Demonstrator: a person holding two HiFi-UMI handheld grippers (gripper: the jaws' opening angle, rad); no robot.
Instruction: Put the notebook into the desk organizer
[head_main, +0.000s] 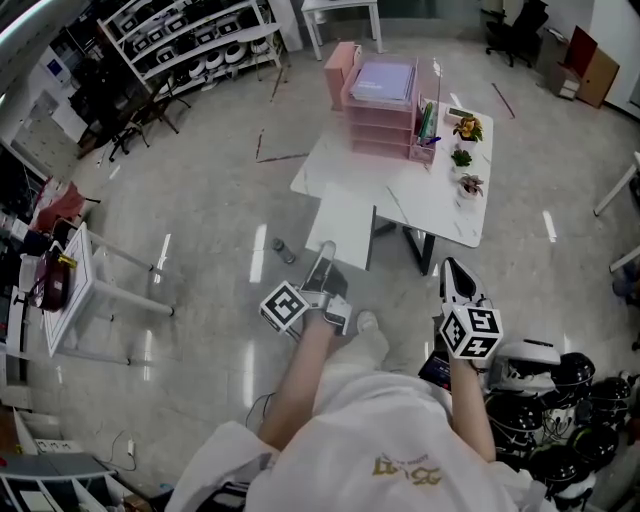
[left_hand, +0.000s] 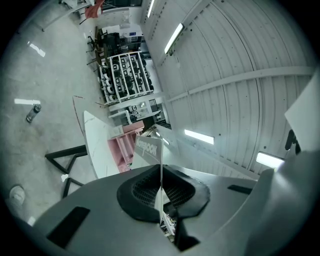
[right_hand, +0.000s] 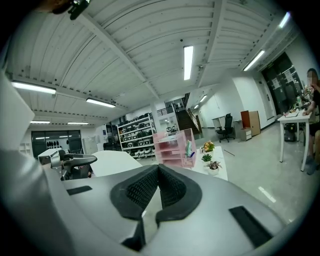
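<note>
A thin white notebook (head_main: 345, 225) is pinched at its near edge by my left gripper (head_main: 326, 252), held out over the floor short of the white table (head_main: 430, 205). In the left gripper view the shut pads clamp the notebook (left_hand: 148, 148) edge-on. The pink desk organizer (head_main: 378, 105) stands at the table's far end, with a purple sheet on top; it also shows beyond both sets of jaws, as the organizer (left_hand: 121, 146) and the organizer (right_hand: 173, 147). My right gripper (head_main: 455, 270) hovers to the right, its jaws (right_hand: 158, 182) shut with nothing between them.
Small potted plants (head_main: 463, 155) and a pen holder (head_main: 425, 130) sit on the table's right side. A can (head_main: 283, 250) lies on the floor. Helmets (head_main: 560, 390) pile at the lower right. Shelf racks (head_main: 190, 40) stand far left, and a small white table (head_main: 85, 290) stands at the left.
</note>
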